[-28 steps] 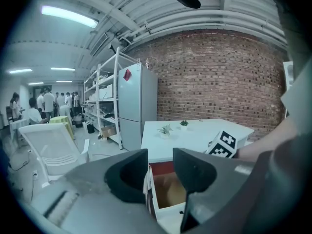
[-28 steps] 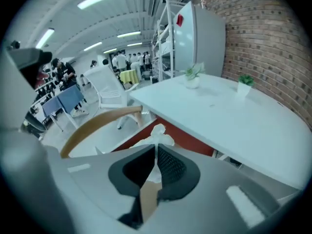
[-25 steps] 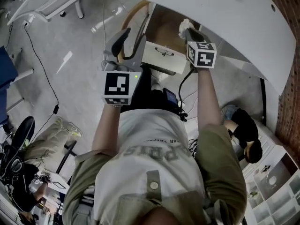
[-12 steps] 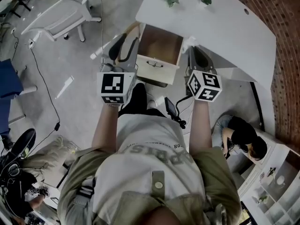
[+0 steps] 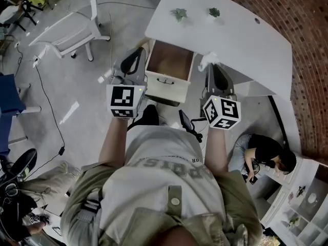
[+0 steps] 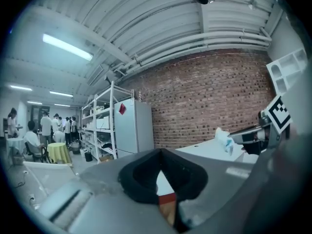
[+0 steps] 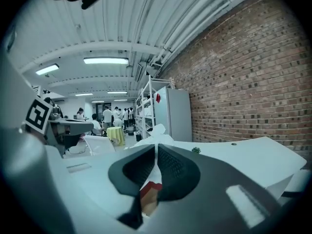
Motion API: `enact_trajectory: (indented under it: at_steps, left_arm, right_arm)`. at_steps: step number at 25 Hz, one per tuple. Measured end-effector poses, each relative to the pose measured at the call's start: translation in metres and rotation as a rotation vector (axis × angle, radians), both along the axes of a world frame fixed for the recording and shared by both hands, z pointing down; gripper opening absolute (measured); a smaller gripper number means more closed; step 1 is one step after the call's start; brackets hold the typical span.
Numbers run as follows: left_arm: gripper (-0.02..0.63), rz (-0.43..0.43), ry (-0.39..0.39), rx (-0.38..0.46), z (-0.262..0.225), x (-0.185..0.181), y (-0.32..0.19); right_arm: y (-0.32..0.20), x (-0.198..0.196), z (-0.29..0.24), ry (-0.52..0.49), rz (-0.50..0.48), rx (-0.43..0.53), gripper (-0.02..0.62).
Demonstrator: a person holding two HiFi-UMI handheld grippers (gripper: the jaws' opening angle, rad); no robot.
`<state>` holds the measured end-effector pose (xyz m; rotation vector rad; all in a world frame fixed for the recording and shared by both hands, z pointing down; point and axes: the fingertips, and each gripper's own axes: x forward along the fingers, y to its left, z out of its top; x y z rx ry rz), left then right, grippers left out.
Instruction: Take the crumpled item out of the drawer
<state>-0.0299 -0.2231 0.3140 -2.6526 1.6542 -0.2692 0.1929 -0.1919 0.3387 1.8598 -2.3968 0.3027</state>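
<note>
The drawer (image 5: 165, 81) under the white table (image 5: 241, 40) is pulled out, and its wooden inside shows nothing in it. My right gripper (image 5: 210, 68) is shut on the crumpled white item (image 5: 206, 61), held up just right of the drawer at the table's edge. In the right gripper view the crumpled item (image 7: 157, 133) sticks up from between the closed jaws of that gripper (image 7: 155, 152). My left gripper (image 5: 135, 57) hovers left of the drawer; its jaws (image 6: 161, 156) are shut with nothing between them. From the left gripper view the crumpled item (image 6: 223, 138) shows at the right.
Two small green plants (image 5: 179, 13) sit on the table top. A white chair (image 5: 72, 32) stands to the left, with cables on the floor. A seated person (image 5: 264, 152) is low on the right beside white shelves (image 5: 302, 209). Brick wall runs behind the table.
The left jaws have gone from open to shut. Both grippers have drawn back from the drawer, the right one carrying the crumpled item. The head view has shifted, showing more of the table.
</note>
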Motion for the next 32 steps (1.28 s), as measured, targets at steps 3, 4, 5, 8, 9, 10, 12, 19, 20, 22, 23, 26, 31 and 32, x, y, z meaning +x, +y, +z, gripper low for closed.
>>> enact_trajectory:
  at_steps: [3,4,5,8,9,10,12,19,20,22,23,26,31,32]
  left_arm:
    - [0.008,0.008,0.001,0.002,-0.003,0.002,0.004]
    - [0.008,0.01,0.001,0.005,-0.004,0.003,0.004]
    - [0.008,0.012,0.0,0.009,-0.005,0.003,0.005]
    - [0.008,0.013,-0.002,0.019,-0.009,0.004,0.007]
    - [0.008,0.013,-0.002,0.022,-0.011,0.003,0.007]
    - [0.008,0.012,-0.003,0.026,-0.013,0.002,0.008]
    - [0.008,0.008,-0.006,0.032,-0.014,-0.001,0.009]
    - [0.006,-0.012,0.005,0.027,-0.014,-0.009,0.011]
    - [0.008,-0.015,0.006,0.025,-0.013,-0.01,0.012]
    - [0.007,-0.019,0.007,0.024,-0.011,-0.011,0.012]
    - [0.008,-0.02,0.009,0.024,-0.011,-0.011,0.012]
    - [0.008,-0.024,0.009,0.017,-0.008,-0.013,0.011]
    - [0.008,-0.034,0.006,0.007,-0.002,-0.018,0.01]
    - [0.008,-0.035,0.005,0.005,-0.001,-0.019,0.01]
  right_arm:
    - [0.01,0.001,-0.013,0.003,0.017,0.039,0.02]
    - [0.013,0.002,-0.016,0.002,0.022,0.05,0.021]
    - [0.015,0.003,-0.02,0.002,0.027,0.06,0.021]
    - [0.022,0.005,-0.03,0.004,0.035,0.089,0.02]
    - [0.024,0.005,-0.034,0.007,0.037,0.102,0.021]
    - [0.026,0.005,-0.039,0.014,0.041,0.116,0.021]
    - [0.03,0.005,-0.048,0.029,0.05,0.146,0.021]
    - [0.04,0.009,-0.062,0.067,0.097,0.193,0.012]
    - [0.041,0.008,-0.061,0.069,0.096,0.192,0.012]
    - [0.041,0.009,-0.06,0.072,0.097,0.19,0.011]
    - [0.041,0.009,-0.06,0.073,0.098,0.19,0.012]
    - [0.042,0.01,-0.061,0.078,0.099,0.194,0.012]
    - [0.04,0.014,-0.063,0.093,0.099,0.198,0.011]
    - [0.04,0.015,-0.062,0.095,0.099,0.198,0.012]
